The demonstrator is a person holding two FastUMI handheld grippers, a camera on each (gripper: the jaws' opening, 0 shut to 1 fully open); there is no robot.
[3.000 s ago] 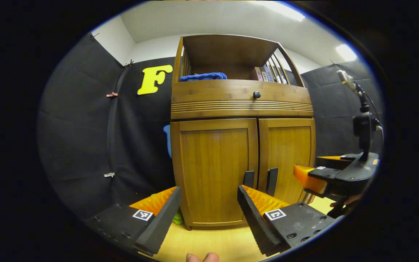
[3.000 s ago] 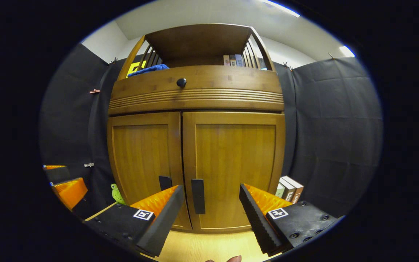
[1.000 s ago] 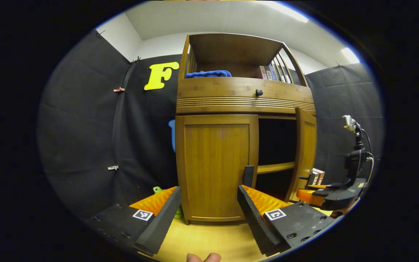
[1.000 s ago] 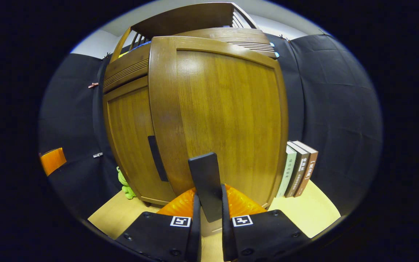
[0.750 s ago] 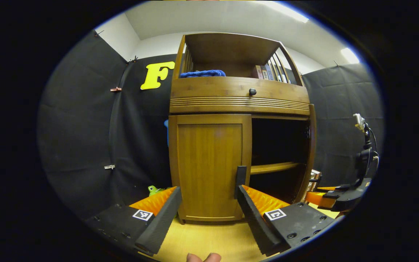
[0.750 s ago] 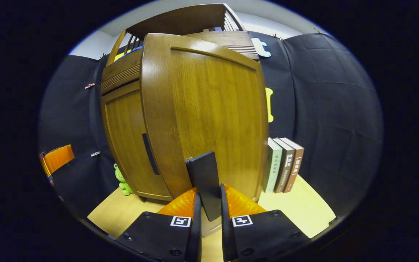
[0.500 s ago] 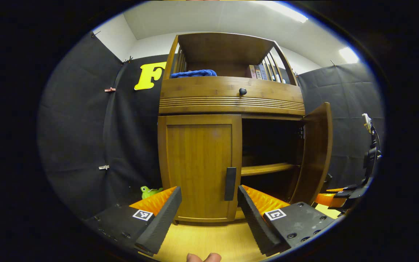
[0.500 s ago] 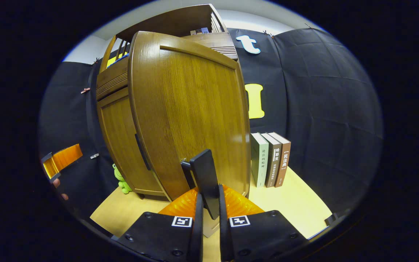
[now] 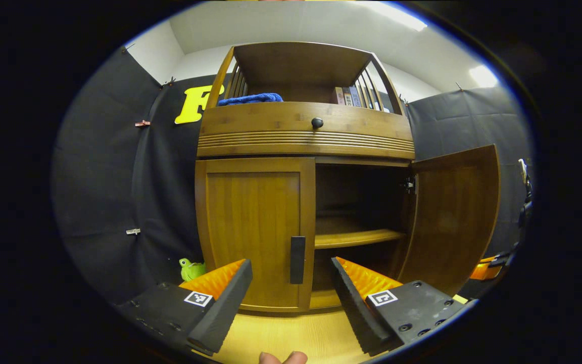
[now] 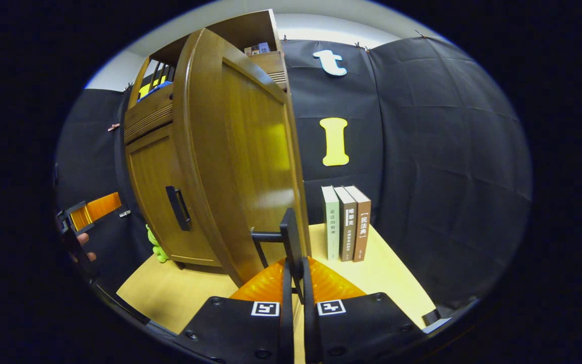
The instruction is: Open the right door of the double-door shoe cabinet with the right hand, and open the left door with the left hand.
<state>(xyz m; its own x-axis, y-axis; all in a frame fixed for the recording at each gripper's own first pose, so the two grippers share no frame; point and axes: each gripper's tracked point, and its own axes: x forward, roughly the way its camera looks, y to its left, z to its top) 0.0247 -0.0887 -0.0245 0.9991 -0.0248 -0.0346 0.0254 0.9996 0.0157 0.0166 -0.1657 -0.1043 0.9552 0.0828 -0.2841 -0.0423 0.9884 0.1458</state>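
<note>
The tall brown wooden shoe cabinet (image 9: 306, 131) stands on the pale yellow wooden floor (image 9: 281, 336) against the black cloth wall. Its right door (image 9: 452, 217) has swung far wider than half a second ago, now well past square to the front, baring a dark interior with one wooden shelf (image 9: 356, 236). The left door (image 9: 255, 227) remains closed, and its black bar handle (image 9: 297, 259) has drifted to sit between the spread fingers of the left gripper (image 9: 291, 293), untouched. The right gripper view adds the right gripper (image 10: 293, 283) pressed together on the right door's black handle (image 10: 291, 242), three upright books (image 10: 345, 222) just beyond the door's swinging edge, with bare floor between, and a small green frog toy (image 10: 155, 245) beside the cabinet's left foot
</note>
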